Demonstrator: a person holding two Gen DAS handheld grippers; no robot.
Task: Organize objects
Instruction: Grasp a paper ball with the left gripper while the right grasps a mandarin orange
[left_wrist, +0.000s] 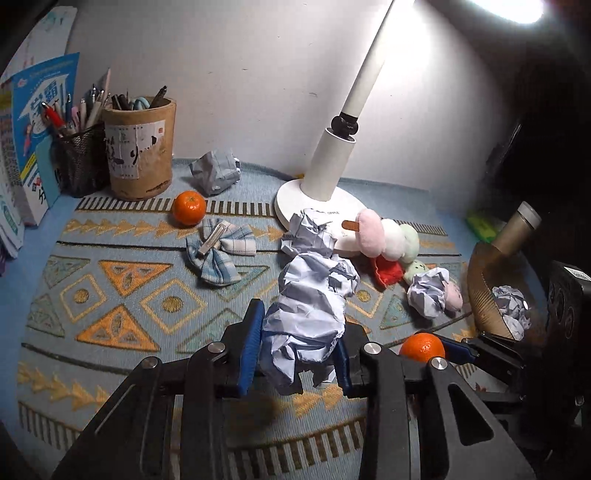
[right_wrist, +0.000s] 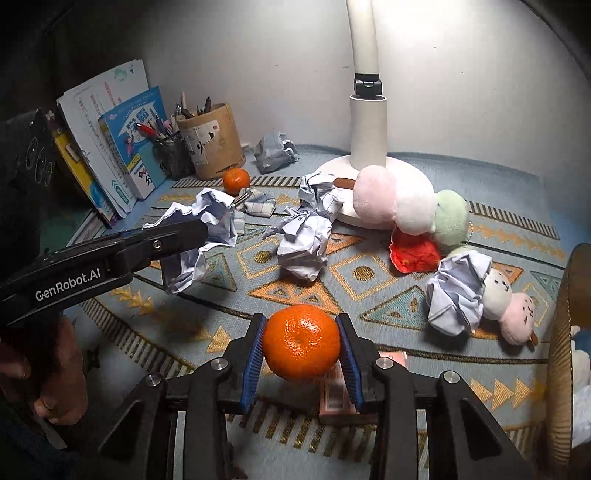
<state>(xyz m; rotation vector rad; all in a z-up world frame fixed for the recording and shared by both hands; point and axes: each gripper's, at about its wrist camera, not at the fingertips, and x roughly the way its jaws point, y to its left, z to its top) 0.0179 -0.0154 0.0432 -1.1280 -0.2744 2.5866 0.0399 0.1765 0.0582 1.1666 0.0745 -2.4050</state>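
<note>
So over on the far left, ahead of the left gripper's fingers, some books are leaned by the wall, with a mesh pen cup and a round pen holder parked next to them. A loose tangerine and a plaid hair bow are seen further ahead of the fingers on the patterned mat. The left gripper is clamped on a crumpled paper, which is lifted off the mat between the blue pads. Beyond the fingertips another paper wad is propped against the lamp base, with plush dumpling toys beside it.

Off to the right, the right gripper is pinched on an orange, held square between its fingers above a small pink box. A paper ball is resting against a plush right of the fingers, and a basket with paper in it is at the edge.
</note>
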